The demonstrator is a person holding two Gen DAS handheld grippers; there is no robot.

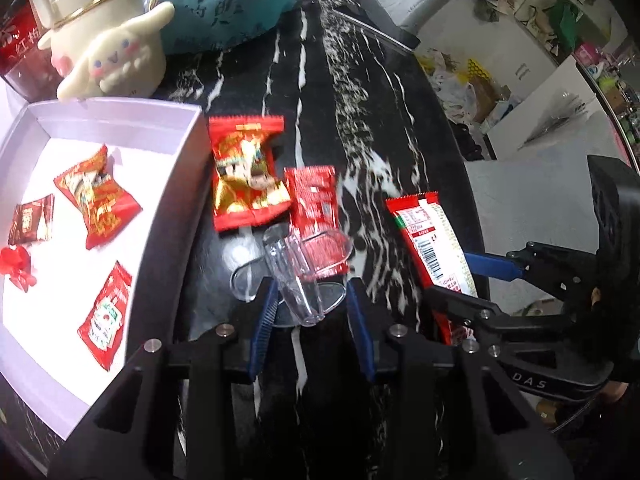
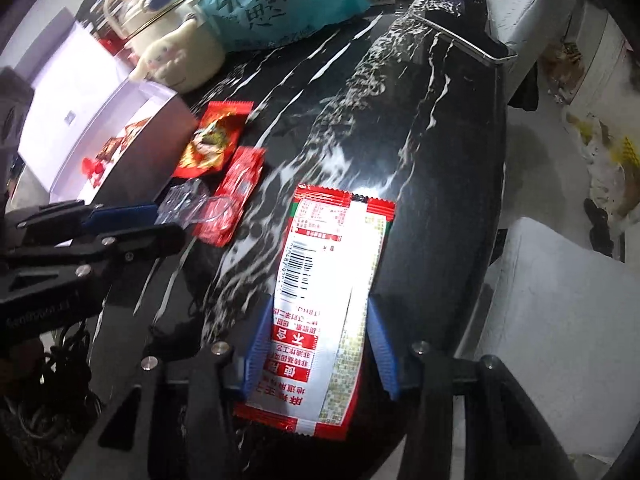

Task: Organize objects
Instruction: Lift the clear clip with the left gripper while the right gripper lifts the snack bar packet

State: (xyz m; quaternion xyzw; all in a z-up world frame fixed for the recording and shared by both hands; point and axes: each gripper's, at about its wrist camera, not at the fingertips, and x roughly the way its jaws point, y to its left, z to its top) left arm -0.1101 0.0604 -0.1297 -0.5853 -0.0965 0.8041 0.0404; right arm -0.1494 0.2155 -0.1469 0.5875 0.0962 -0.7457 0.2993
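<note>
A white open box (image 1: 168, 184) at the left holds several red snack packets. Beside it on the black marble table lie a red-gold packet (image 1: 248, 176), a small red packet (image 1: 314, 200) and a clear plastic scoop (image 1: 300, 268). My left gripper (image 1: 312, 300) is open with the scoop's handle between its blue fingers, the pads apart from it. My right gripper (image 2: 320, 320) is open around a long red-and-white sachet (image 2: 332, 280) that lies flat on the table; it also shows in the left wrist view (image 1: 432, 244). The left gripper shows in the right wrist view (image 2: 152, 224).
A cream cartoon kettle (image 1: 104, 40) and a teal plastic bag (image 1: 224, 4) stand at the back of the table. A red container (image 1: 20, 52) is at far left. A white chair (image 2: 560, 320) stands by the table's right edge, with clutter on the floor beyond.
</note>
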